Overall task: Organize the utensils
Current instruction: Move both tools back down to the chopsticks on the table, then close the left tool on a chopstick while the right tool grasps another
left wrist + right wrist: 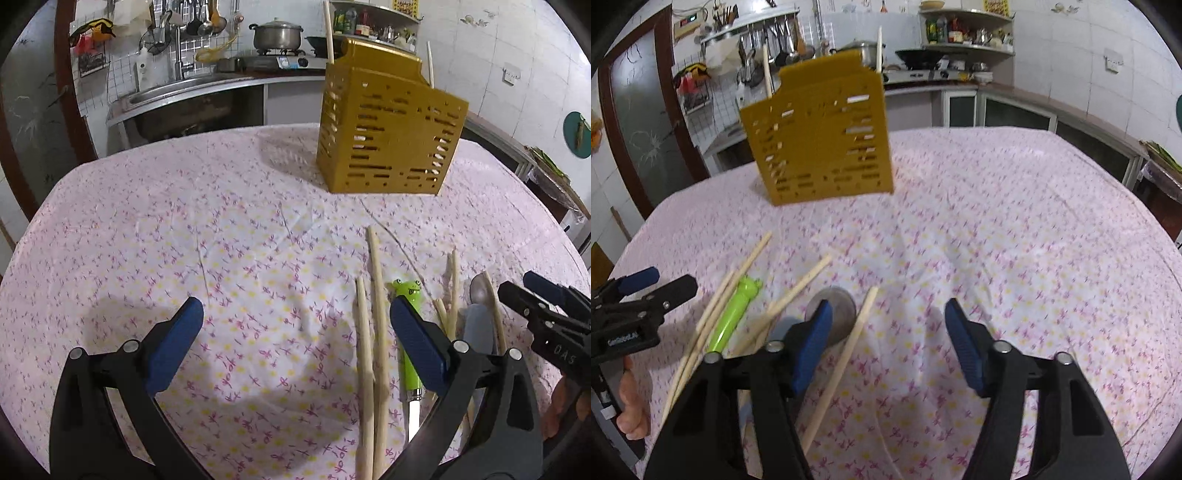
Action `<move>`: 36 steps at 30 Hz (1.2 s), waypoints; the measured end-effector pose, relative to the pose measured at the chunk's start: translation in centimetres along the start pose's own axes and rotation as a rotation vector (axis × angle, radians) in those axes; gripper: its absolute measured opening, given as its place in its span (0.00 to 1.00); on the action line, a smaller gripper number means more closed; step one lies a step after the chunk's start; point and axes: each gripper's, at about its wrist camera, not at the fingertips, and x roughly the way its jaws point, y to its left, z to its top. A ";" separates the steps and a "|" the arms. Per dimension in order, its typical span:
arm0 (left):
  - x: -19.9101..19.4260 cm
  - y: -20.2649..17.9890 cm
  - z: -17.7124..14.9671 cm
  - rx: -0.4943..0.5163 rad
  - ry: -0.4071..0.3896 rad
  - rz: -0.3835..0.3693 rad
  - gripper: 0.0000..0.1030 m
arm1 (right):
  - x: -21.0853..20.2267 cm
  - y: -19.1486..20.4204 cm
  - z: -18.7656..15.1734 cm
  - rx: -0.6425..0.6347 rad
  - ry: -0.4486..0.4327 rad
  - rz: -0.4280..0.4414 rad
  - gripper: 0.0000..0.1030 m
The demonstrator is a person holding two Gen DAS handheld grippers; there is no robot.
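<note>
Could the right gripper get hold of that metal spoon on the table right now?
Probably yes. The right gripper is open and empty, and the metal spoon lies uncovered beside its left finger; nearby chopsticks might get nudged.

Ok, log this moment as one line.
left gripper: open, empty | right gripper: open, empty | chopsticks, spoon, green knife: on table | yellow holder: two chopsticks inside

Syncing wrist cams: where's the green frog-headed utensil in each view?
Left wrist: green frog-headed plastic-handled utensil lies lower right, partly behind the left gripper's right finger.
Right wrist: it lies lower left, among pale wooden chopsticks.
Shared landmark: slotted mustard-yellow utensil holder standing on the floral tablecloth.
</note>
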 end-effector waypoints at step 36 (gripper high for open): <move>2.3 -2.0 -0.3 0.065 0.102 -0.035 0.22 | 1.2 1.1 -0.8 -0.085 0.087 -0.002 0.26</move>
